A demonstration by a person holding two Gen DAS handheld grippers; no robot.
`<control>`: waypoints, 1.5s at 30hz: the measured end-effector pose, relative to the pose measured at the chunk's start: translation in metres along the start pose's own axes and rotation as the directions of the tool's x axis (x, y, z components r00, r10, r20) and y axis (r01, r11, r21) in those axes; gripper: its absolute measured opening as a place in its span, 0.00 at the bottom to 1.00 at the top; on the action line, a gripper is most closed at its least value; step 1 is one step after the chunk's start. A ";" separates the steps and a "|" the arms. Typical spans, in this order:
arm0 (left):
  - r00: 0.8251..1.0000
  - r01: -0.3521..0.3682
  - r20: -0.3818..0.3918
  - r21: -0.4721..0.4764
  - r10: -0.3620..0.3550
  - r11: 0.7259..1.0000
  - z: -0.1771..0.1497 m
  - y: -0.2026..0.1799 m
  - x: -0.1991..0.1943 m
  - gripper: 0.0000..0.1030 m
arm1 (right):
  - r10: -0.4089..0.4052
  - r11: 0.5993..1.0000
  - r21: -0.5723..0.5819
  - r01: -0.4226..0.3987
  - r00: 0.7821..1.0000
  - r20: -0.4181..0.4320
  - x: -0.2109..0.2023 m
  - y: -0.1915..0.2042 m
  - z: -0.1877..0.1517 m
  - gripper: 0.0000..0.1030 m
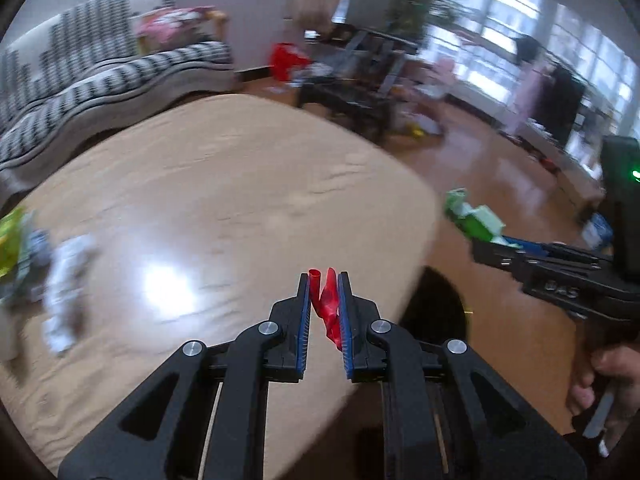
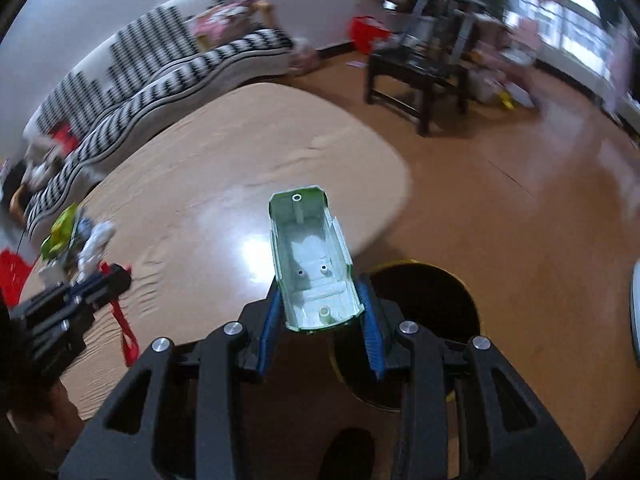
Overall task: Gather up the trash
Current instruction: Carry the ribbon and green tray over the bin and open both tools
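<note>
- The wooden table (image 2: 224,168) is your landmark: most of its top is bare, so the job looks well along but not finished.
- The dark round bin (image 2: 424,312) stands on the floor just past the table's near corner, right under your right hand's load; I judge it the drop point, and what it holds I cannot tell.
- Your right gripper (image 2: 320,312) is clamped on a pale green plastic shell (image 2: 310,248), hollow side up, hanging over the table's near edge beside the bin.
- Your left gripper (image 1: 324,308) is pinched tight on a thin red scrap (image 1: 328,304), above the table's near edge.
- Still to collect: a blurred heap of wrappers (image 2: 76,244), green and white, at the table's far left edge.
</note>
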State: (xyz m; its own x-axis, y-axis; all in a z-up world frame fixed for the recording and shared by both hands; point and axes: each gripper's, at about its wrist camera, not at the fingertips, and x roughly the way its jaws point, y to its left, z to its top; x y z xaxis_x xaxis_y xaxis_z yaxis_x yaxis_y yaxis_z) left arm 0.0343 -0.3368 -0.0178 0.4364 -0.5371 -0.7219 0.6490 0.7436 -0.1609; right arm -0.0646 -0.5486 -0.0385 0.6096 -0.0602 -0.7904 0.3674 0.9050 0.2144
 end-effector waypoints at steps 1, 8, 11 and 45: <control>1.000 0.029 -0.003 0.023 -0.029 0.999 0.001 -0.016 0.009 0.12 | -0.008 1.000 0.021 0.008 1.000 -0.001 -0.001 -0.008 -0.001 0.35; 0.990 0.134 -0.063 0.078 -0.130 0.988 -0.001 -0.078 0.060 0.12 | -0.063 0.991 0.120 0.064 0.998 -0.014 -0.005 -0.060 -0.011 0.35; 0.984 0.162 -0.090 0.091 -0.154 0.983 -0.001 -0.091 0.076 0.12 | -0.081 0.985 0.148 0.084 0.996 -0.026 -0.004 -0.076 -0.014 0.35; 0.979 0.166 -0.130 0.039 -0.160 0.985 0.000 -0.096 0.101 0.73 | -0.113 0.971 0.214 0.109 0.994 0.008 -0.010 -0.098 -0.017 0.65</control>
State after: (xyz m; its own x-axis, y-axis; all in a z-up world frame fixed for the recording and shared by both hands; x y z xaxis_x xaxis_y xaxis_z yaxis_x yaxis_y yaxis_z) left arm 0.0165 -0.4623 -0.0758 0.2421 -0.5928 -0.7681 0.7361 0.6280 -0.2526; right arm -0.1183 -0.6297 -0.0616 0.5693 -0.1656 -0.8053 0.5732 0.7821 0.2445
